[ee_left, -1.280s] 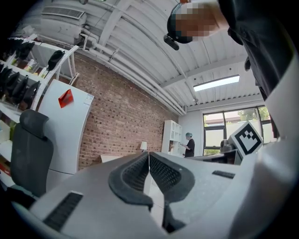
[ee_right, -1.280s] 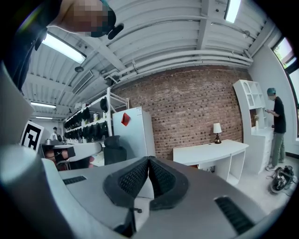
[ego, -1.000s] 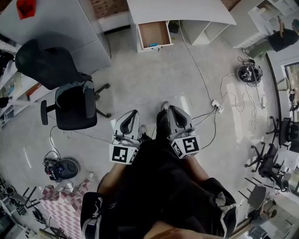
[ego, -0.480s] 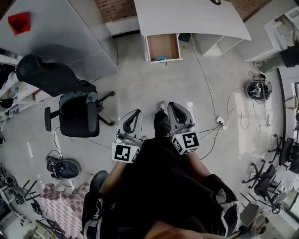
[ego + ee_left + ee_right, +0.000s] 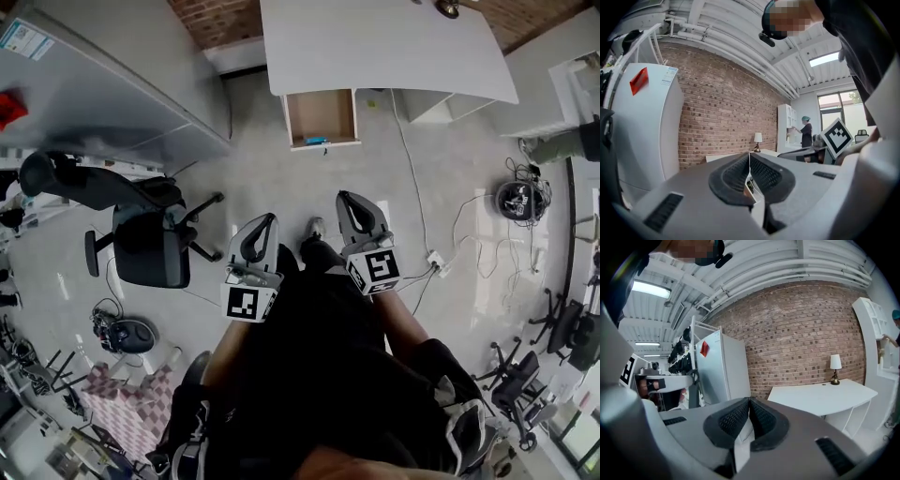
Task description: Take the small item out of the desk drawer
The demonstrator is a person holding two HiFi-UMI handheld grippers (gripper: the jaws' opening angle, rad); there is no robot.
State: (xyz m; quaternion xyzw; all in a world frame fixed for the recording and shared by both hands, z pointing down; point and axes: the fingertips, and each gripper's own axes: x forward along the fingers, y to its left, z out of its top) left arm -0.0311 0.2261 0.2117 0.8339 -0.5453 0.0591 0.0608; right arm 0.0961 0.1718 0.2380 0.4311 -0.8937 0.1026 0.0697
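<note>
In the head view a white desk [image 5: 384, 47] stands at the top, with its drawer [image 5: 322, 114] pulled open toward me. A small blue item [image 5: 316, 141] lies at the drawer's front edge. My left gripper [image 5: 269, 219] and right gripper [image 5: 345, 197] are held side by side over the floor, well short of the drawer and pointing toward it. Both are shut with nothing between the pads. The left gripper view shows its jaws [image 5: 749, 155] closed together; the right gripper view shows the same [image 5: 749, 401], with the desk [image 5: 820, 397] ahead.
A black office chair [image 5: 150, 239] stands on the left, below a large grey cabinet [image 5: 103, 84]. A power strip with cables [image 5: 436, 260] lies on the floor to the right. A lamp [image 5: 835, 363] sits on the desk. Someone stands far off by shelves [image 5: 806, 132].
I have walked toward the desk: the drawer and desk sit lower and nearer in the head view. Both grippers came forward with me and stayed shut.
</note>
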